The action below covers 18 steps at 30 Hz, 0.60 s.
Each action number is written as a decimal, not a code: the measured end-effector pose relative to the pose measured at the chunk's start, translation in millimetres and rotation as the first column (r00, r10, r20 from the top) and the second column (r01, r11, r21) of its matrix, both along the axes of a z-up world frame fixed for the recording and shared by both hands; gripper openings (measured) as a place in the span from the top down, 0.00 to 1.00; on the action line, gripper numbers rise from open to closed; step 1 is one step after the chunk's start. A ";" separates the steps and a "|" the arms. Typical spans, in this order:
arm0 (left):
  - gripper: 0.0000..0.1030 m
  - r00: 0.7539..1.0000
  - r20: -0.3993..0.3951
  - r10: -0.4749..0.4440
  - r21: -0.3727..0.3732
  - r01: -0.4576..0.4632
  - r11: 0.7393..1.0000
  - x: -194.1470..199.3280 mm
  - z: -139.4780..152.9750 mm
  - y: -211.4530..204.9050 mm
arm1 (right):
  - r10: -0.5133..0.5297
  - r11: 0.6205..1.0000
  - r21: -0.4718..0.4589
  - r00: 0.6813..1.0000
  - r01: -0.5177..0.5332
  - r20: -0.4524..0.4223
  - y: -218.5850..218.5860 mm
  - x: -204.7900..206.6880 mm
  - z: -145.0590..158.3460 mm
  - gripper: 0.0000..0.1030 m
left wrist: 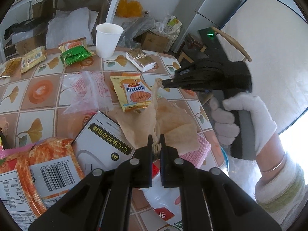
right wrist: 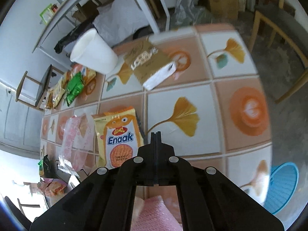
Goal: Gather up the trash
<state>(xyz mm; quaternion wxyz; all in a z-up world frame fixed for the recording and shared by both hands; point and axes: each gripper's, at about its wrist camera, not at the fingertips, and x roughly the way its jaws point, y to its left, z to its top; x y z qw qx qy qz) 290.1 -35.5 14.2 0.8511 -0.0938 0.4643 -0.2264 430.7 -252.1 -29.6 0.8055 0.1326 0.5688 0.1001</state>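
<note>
A crumpled brown paper (left wrist: 173,127) lies on the tiled table (right wrist: 173,88) among snack wrappers. My left gripper (left wrist: 156,139) is shut on its bunched near end. A twisted strip of the paper rises to my right gripper (left wrist: 165,82), held by a white-gloved hand, which is shut on the strip's tip. In the right wrist view the right gripper (right wrist: 156,134) shows its fingers pressed flat together, and the paper is hidden there. A yellow Enaak packet (left wrist: 132,92) (right wrist: 119,134) lies just left of the paper.
Also on the table are a white paper cup (left wrist: 107,39), a gold box (left wrist: 141,59), green packets (left wrist: 74,54), a clear plastic bag (left wrist: 86,90), a white cable box (left wrist: 100,140), an orange noodle pack (left wrist: 38,163) and pink bubble wrap (right wrist: 154,211). A blue basket (right wrist: 283,186) sits below the table's right edge.
</note>
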 end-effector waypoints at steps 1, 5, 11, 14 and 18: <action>0.95 1.000 0.001 0.003 0.001 -0.003 1.000 0.0 0.1 0.4 | -0.001 1.000 0.014 1.000 0.001 -0.002 -2.6 0.3 2.0 1.00; 0.95 0.999 0.034 0.037 -0.012 -0.036 0.999 -3.3 8.2 8.0 | 0.019 0.995 0.095 0.999 -0.016 -0.029 -10.9 -4.0 5.9 0.92; 0.95 0.980 0.127 0.150 -0.065 -0.143 0.988 -3.2 40.4 44.0 | 0.088 0.993 0.076 0.996 -0.088 -0.002 7.9 -8.2 6.8 0.52; 0.95 0.963 0.162 0.214 -0.087 -0.202 0.975 -1.1 54.3 65.0 | 0.117 0.992 0.056 0.993 -0.116 -0.009 25.2 -5.2 2.9 0.41; 0.95 0.946 0.173 0.273 -0.110 -0.257 0.960 2.8 60.9 87.0 | 0.160 0.987 0.003 0.987 -0.160 -0.020 49.4 1.4 -2.3 0.33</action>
